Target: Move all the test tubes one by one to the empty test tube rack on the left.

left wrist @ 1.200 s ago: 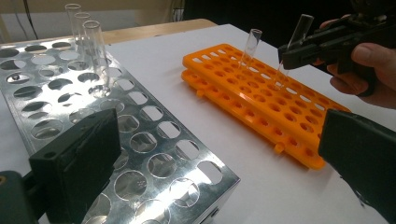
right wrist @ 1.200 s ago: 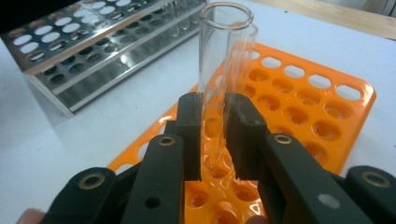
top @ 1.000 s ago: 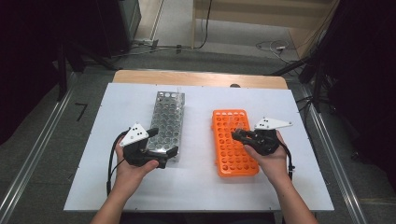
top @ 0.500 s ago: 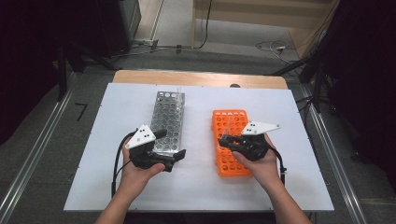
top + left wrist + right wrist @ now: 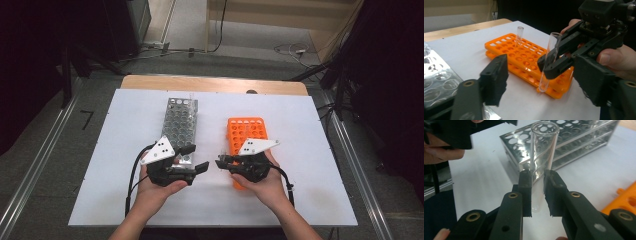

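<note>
Clear glass, the test tube (image 5: 541, 157) stood upright in the right gripper view, mouth up and long axis vertical, clamped at its lower half by the right gripper (image 5: 537, 192); the steel rack (image 5: 574, 142) lay behind it.

In the left gripper view, I saw the same tube held just beside the orange rack (image 5: 524, 60), where another tube (image 5: 519, 36) stood. The left gripper (image 5: 541, 75) had just been closing, with nothing pressed between its pads yet.

In the high view, both grippers met between the racks on the white table (image 5: 310, 130). For a good handover, I judged the left jaws should grip the upper half squarely before the right released.
</note>
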Motion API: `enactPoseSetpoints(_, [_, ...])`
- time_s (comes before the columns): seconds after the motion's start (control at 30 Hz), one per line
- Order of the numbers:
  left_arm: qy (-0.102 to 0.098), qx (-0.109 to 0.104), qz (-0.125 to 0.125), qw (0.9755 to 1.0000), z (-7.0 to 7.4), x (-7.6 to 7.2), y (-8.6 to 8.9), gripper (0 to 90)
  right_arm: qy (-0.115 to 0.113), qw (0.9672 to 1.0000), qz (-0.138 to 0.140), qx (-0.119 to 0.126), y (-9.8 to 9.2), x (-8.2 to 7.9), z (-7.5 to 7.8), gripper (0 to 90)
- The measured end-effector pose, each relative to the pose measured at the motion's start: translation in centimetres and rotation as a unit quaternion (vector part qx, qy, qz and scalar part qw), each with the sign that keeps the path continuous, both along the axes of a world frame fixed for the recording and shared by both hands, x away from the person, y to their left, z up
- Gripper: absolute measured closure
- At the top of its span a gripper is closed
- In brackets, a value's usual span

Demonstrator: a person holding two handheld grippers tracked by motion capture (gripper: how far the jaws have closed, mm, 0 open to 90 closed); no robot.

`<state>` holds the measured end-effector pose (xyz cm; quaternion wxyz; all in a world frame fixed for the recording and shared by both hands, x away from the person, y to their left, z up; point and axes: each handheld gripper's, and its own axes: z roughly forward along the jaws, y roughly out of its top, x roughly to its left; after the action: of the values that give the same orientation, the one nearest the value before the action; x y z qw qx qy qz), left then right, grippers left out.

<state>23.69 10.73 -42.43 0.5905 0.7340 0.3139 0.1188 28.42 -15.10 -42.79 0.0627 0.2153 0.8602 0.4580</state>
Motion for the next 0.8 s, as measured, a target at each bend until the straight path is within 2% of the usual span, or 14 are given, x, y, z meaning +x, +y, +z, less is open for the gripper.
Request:
enactPoseSetpoints(0.2, [-0.003,-0.008,-0.020,0.9998,0.1,-0.2,-0.7,45.5,-0.001,0.9997,0.022,-0.011,1.3,-0.9,-0.2,74.1])
enactPoseSetpoints(0.23, [-0.003,-0.004,-0.022,0.9997,0.1,-0.3,-0.8,47.2,0.000,0.9997,0.024,-0.012,1.5,-1.0,-0.2,74.0])
enactPoseSetpoints(0.43, [-0.005,0.007,-0.028,0.9996,-0.1,-0.4,-1.4,55.3,0.000,0.9992,0.037,-0.012,2.2,-1.6,-0.1,74.1])
enactPoseSetpoints(0.8, [-0.009,0.011,-0.034,0.9993,-0.1,-0.5,-1.6,67.3,0.002,0.9986,0.051,-0.011,2.8,-2.1,0.0,74.0])
